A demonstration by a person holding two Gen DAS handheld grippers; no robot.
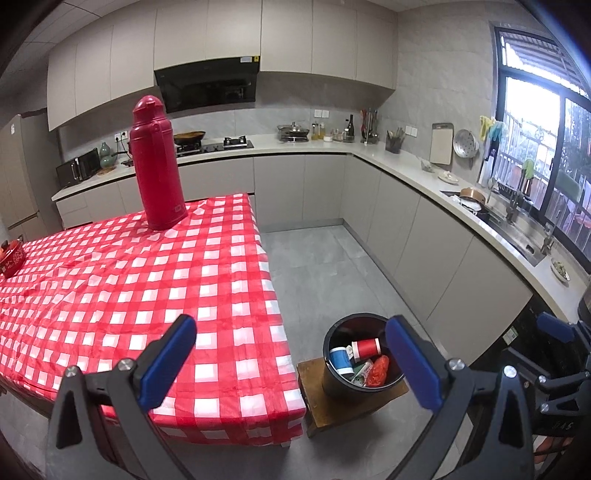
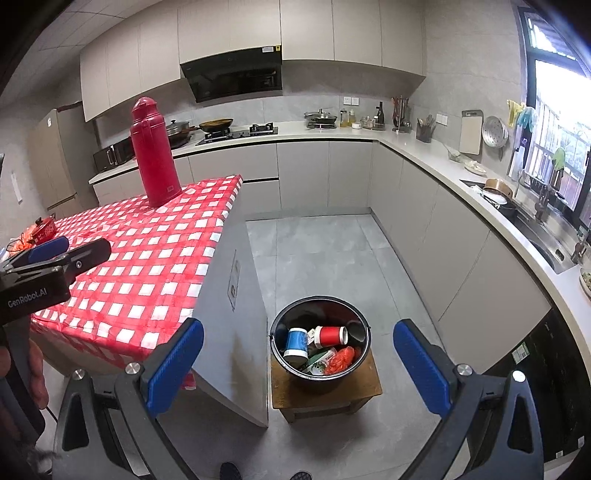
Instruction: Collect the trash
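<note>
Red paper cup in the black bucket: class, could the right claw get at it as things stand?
Probably yes: the right claw is open above the uncovered bucket, and the red paper cup lies on top.

Home kitchen, gas hob [image 1: 214, 144], range hood [image 1: 207, 88], sink [image 1: 517, 236], cabinets [image 1: 295, 33]
</note>
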